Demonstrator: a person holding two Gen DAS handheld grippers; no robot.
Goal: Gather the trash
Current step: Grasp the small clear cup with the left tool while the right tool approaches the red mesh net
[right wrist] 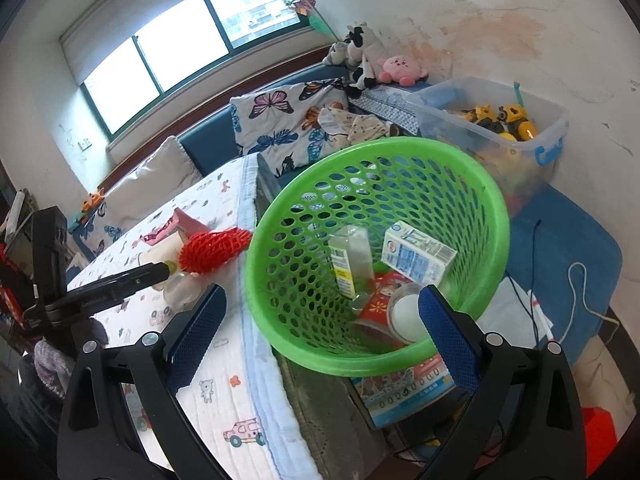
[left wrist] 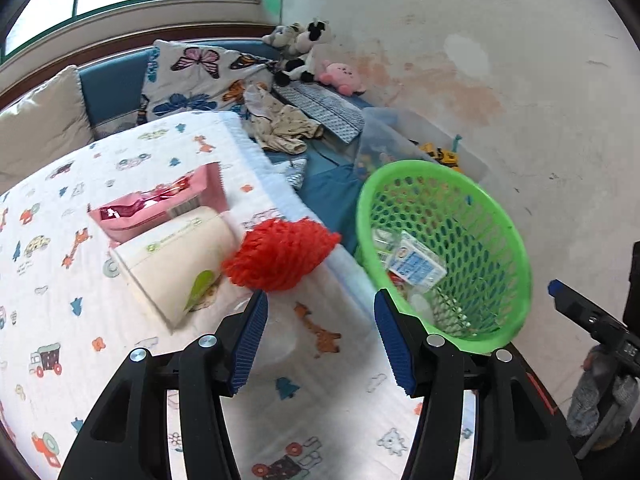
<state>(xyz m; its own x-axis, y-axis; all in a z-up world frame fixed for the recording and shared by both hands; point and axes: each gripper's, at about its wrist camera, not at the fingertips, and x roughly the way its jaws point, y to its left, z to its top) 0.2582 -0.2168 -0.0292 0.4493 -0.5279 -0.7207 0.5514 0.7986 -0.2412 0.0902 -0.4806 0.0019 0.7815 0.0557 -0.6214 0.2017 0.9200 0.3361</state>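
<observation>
A green mesh basket (left wrist: 492,216) (right wrist: 304,208) hangs at the table's right edge, holding a blue-and-white carton (right wrist: 416,256), a clear box (right wrist: 350,260), a red wrapper (right wrist: 380,300) and a white cup (right wrist: 404,312). On the patterned tablecloth (left wrist: 80,300) lie a red foam net (left wrist: 280,254) (right wrist: 212,250), a cream pack (left wrist: 176,256) and a pink packet (left wrist: 160,200). My left gripper (left wrist: 320,308) is open just before the red net, over a clear plastic piece (left wrist: 280,336). My right gripper (right wrist: 320,304) is open with the basket's near rim between its fingers.
A blue bench behind the table holds a butterfly blanket (left wrist: 192,76), plush toys (left wrist: 304,48) and a clear bin of toy vehicles (right wrist: 500,120). Cables (right wrist: 576,292) lie on a blue mat to the right. The wall is close behind the basket.
</observation>
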